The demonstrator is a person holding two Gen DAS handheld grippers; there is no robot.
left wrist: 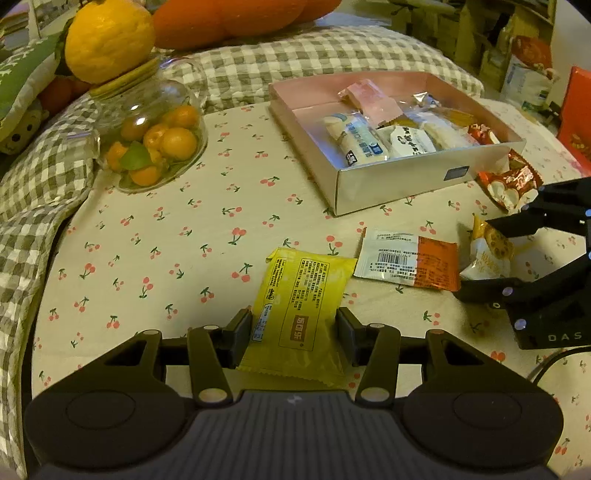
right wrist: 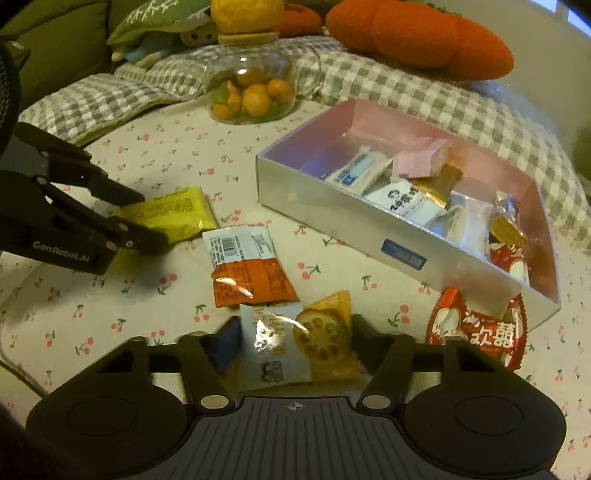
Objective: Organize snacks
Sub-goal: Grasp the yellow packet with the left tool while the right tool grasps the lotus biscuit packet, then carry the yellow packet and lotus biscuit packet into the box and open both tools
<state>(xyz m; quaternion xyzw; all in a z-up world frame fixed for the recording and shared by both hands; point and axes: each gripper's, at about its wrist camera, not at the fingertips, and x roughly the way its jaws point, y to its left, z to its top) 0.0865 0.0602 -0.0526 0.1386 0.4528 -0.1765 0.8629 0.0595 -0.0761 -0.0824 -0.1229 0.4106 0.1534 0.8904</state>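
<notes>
Left claw (left wrist: pixel 293 332) clenched on the yellow pack (left wrist: pixel 301 295), pads against its two long edges, pack flat on the cloth; a side pinch, presumably so it lifts level. Right claw (right wrist: pixel 291 345) straddles the lotus-chip pack (right wrist: pixel 295 343); both pads lie against its sides, so I read it as grasping that pack, though this part of the view is blurred. Each hand has one loose snack, which suggests a paired carry to the box (right wrist: pixel 332 221). The box sits up and right of both claws, open-topped, already holding several wrapped snacks heaped toward one end. Still loose: the orange-white pack (right wrist: pixel 245 264) between the two held packs, and the red pack (right wrist: pixel 476 328) touching the box's near corner. Worktop carries a cream cloth (left wrist: pixel 166 240) printed with cherries. Behind: glass jar (left wrist: pixel 155 136) of small oranges with a large citrus (left wrist: pixel 109 38) on its lid, checked blanket (right wrist: pixel 406 88), orange cushion (right wrist: pixel 421 35). Warm, dim light.
</notes>
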